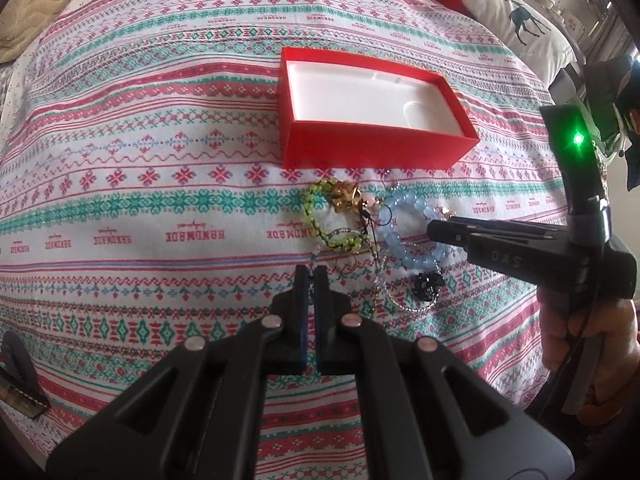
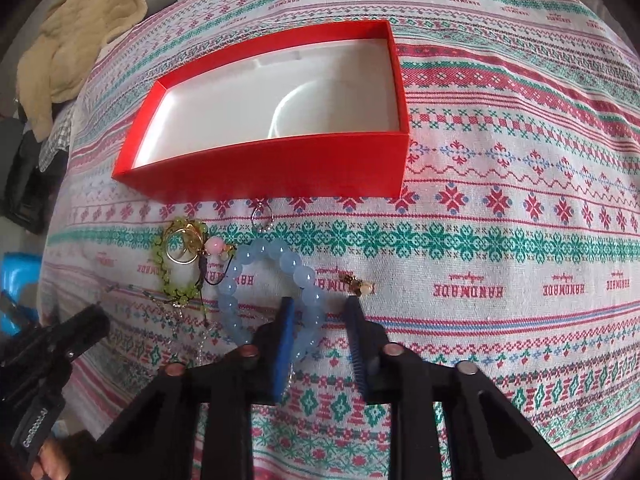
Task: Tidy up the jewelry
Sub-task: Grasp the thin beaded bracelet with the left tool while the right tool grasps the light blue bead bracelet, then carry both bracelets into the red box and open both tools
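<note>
Between right claw (image 2: 320,312) fingers: blue bead bracelet (image 2: 280,276), jaws part-open, not yet pinching; left claw (image 1: 312,276) shut, empty; red box (image 2: 280,172) beyond.

Blue bead bracelet (image 2: 276,280) partly hidden behind right hand-held gripper (image 2: 320,312)

Left claw (image 1: 311,276): fingers pressed together, only a hairline gap between the blue pads, nothing visibly clamped. Points steeply down, tips at 12 o'clock in its own view. Right claw (image 2: 320,304): fingers apart in its own view, blue pads (image 2: 283,340) facing each other, also pitched steeply down. In the left view it enters from 3 o'clock, tips pointing toward 9. The hand (image 1: 592,344) gripping its handle shows at 4 o'clock.
</note>
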{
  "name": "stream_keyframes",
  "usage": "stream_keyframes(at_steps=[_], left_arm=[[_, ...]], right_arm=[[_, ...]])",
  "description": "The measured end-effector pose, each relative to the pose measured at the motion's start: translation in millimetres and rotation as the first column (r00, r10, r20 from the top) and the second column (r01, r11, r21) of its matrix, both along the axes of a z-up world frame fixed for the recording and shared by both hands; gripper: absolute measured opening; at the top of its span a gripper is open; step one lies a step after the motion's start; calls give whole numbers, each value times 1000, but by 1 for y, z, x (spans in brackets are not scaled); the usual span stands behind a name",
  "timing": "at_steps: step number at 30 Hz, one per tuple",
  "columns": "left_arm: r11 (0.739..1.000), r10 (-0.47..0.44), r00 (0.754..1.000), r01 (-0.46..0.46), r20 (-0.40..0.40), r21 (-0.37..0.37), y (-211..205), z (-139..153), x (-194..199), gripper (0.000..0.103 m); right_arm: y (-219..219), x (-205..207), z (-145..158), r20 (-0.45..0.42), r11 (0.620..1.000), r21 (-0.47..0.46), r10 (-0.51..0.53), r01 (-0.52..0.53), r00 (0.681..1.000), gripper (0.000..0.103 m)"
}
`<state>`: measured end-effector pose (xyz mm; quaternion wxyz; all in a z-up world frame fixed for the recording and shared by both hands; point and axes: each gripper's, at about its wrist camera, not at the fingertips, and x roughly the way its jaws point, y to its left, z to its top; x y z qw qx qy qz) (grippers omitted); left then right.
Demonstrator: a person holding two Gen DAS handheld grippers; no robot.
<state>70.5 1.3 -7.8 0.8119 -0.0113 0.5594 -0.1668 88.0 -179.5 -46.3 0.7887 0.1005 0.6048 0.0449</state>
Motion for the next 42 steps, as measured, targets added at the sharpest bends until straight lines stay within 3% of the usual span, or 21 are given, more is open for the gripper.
stream_keyframes(at_steps=[6,24,42], left_arm=[[1000,11,1000,-11,13,0,9,5,-3,3],[999,30,996,-29,84,-14,7,31,-9,3],[993,101,987,-91,123,-79,2,52,17,3]], right_arm=[[5,-2,5,24,1000,1,12,-12,1000,12],[6,-26,67,190,998,32,50,-57,980,12],[-13,-29,114,309,999,46,-4,-10,951,12]])
